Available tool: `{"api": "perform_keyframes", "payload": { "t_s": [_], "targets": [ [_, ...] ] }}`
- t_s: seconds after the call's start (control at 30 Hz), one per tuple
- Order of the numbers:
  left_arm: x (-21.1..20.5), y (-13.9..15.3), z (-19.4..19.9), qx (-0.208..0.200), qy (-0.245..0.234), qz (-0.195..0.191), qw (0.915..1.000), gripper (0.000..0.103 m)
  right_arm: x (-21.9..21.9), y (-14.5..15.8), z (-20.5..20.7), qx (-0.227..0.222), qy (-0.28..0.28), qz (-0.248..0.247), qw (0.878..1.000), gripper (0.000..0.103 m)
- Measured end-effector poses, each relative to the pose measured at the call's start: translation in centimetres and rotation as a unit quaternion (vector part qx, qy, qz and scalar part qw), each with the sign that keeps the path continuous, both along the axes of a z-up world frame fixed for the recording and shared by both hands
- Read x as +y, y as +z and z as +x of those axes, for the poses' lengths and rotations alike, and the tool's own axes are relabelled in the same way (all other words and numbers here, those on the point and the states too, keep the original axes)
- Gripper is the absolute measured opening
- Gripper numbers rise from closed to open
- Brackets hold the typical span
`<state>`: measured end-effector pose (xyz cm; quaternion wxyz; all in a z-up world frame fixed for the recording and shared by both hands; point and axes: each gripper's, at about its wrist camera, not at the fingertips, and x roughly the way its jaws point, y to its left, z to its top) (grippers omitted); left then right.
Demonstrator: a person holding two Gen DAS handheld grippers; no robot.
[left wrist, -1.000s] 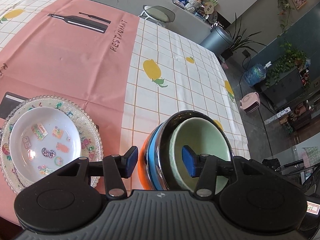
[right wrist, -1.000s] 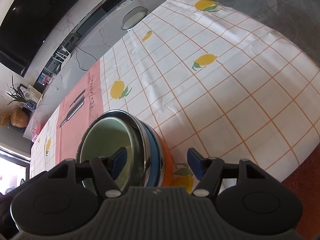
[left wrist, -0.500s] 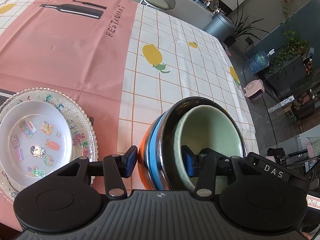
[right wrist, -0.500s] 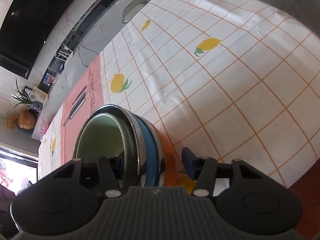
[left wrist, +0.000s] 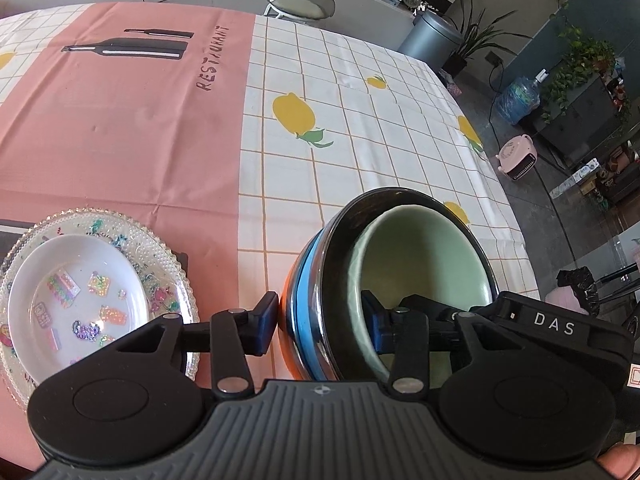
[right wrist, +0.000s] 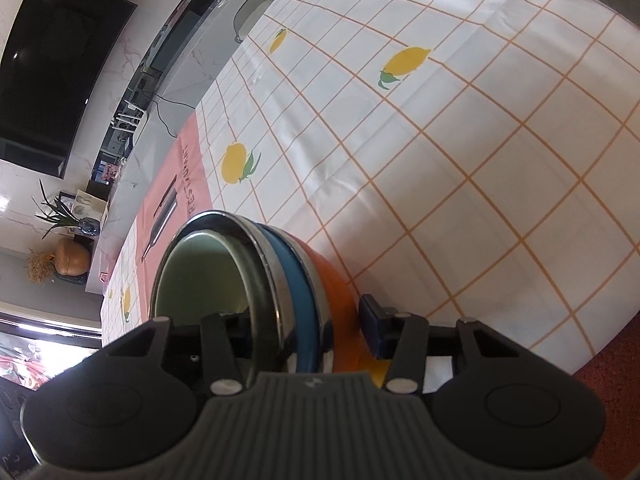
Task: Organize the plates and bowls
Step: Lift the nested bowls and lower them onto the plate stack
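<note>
The stack of bowls (left wrist: 384,276) is straddled at its rim by the left gripper (left wrist: 320,322), one finger outside touching the wall, one inside the green bowl (left wrist: 420,264); the jaws are closed on it. Left of the stack, a white dish (left wrist: 76,292) is seen on a glass plate (left wrist: 176,264). The stack's opposite rim is gripped by the right gripper (right wrist: 308,326). The stack is tilted on the tablecloth (left wrist: 360,152).

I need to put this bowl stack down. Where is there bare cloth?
Free: the pink cloth panel beyond the glass plate, and the lemon-check cloth beyond and right of the bowl stack. Crowded: the near edge, where plate and stack sit close, with both claws astride the stack's rim.
</note>
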<state>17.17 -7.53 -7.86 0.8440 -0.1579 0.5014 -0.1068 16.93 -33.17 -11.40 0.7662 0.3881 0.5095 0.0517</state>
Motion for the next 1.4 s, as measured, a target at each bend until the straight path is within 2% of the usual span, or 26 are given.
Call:
{"api": "perform_keyframes", "payload": {
  "t_s": [0.47, 0.8, 0.97, 1.2, 1.4],
  "targets": [
    [2.2, 2.9, -1.5, -0.036, 0.012, -0.006, 0.9992, 0.048, 1.8, 2.6, -0.5, -0.024, 0.017, -0.008, 1.0, 0.047],
    [7.2, 6.0, -3.2, -0.066, 0.053, -0.001, 0.9964, 0.048, 6.4, 5.5, 0.1, -0.053, 0.064, 0.001, 0.997, 0.047],
    [10.0, 7.1, -3.9, -0.068, 0.085, -0.003, 0.9941, 0.048, 9.6, 6.8, 0.5, -0.063, 0.095, 0.006, 0.993, 0.047],
    [13.7, 7.3, -5.0, -0.066, 0.122, -0.007, 0.9903, 0.048, 13.9, 7.3, 1.0, -0.061, 0.139, 0.009, 0.988, 0.047],
    [15.9, 6.1, -5.5, -0.052, 0.145, -0.017, 0.988, 0.048, 16.5, 6.6, 1.1, -0.05, 0.162, 0.005, 0.985, 0.047]
  ]
}}
